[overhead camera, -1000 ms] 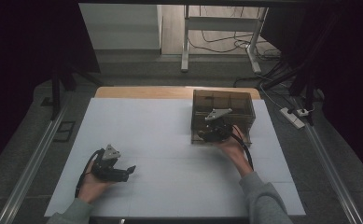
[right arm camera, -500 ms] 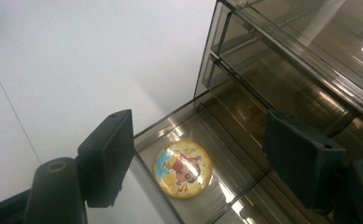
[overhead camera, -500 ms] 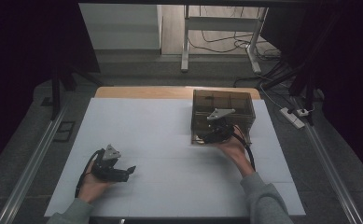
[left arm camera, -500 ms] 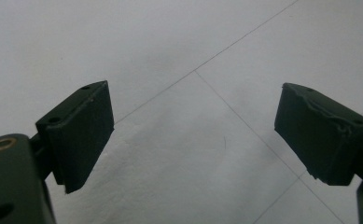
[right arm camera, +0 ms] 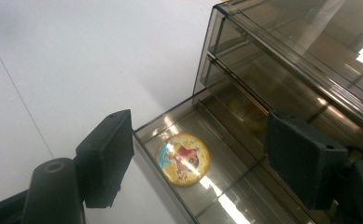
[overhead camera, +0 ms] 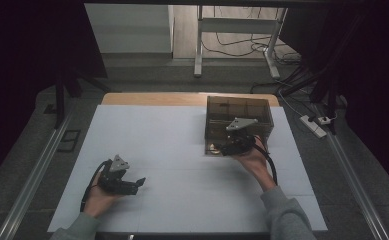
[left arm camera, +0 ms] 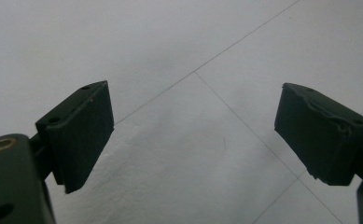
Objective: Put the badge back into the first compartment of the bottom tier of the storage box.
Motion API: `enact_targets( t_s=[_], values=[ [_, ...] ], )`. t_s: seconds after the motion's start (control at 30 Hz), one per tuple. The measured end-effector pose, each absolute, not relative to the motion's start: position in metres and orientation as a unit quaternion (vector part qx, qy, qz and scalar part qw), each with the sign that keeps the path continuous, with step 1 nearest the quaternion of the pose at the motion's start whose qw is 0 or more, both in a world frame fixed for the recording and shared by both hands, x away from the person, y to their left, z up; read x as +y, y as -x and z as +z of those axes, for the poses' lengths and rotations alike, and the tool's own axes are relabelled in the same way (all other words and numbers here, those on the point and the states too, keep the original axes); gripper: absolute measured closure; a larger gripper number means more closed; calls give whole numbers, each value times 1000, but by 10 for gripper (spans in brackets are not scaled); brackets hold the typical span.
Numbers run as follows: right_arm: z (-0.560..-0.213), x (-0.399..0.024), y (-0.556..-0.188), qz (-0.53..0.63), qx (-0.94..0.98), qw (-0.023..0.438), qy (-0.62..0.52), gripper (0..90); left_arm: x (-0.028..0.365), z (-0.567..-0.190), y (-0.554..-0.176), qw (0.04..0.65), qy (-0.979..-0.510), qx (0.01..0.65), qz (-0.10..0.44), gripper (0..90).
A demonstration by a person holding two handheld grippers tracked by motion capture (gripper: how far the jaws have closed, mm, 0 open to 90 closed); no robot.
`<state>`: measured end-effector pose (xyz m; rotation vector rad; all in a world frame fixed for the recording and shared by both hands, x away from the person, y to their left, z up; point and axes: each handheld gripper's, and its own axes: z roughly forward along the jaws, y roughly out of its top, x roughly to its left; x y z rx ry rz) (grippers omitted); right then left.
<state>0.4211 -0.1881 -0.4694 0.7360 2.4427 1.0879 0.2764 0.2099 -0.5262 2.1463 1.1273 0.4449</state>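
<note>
Nearest the person, at about 7 o'clock on the white table, the left gripper rests low in the left hand; its own view shows its jaws spread wide over bare tabletop, with nothing between them.

Farther out, at about 2 o'clock, the right hand holds the right gripper at the near edge of the smoked-plastic drawer cabinet. Its jaws are spread too. In the right gripper view the lowest drawer stands pulled partway out, and a round badge with a cartoon print lies flat on the drawer floor near its front corner, between the two jaws but not touched by either. The left jaw hangs just outside the drawer's front wall, the right jaw over the drawer's inner part.

Judging from this, the work in hand is either picking the badge out or shutting the drawer. Risks as I see them:
- The badge lies flat and looks thin and glossy. Jaws closing on it from above may skate off its edge and flick it deeper into the drawer.
- The left jaw outside the wall could catch the rim if lowered and drag or tip the light cabinet, since the left gripper is well apart and not bracing it.
- A hard push on the drawer may slide the whole cabinet toward 12 o'clock.
</note>
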Motion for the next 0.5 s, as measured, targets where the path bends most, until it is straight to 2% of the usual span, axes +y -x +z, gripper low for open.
enact_targets(
  t_s=[0.5],
  values=[
    [-466,-213,-397,393,859,189,-269,238,210,-526,-276,335,-821,430,168,123]
  ],
)
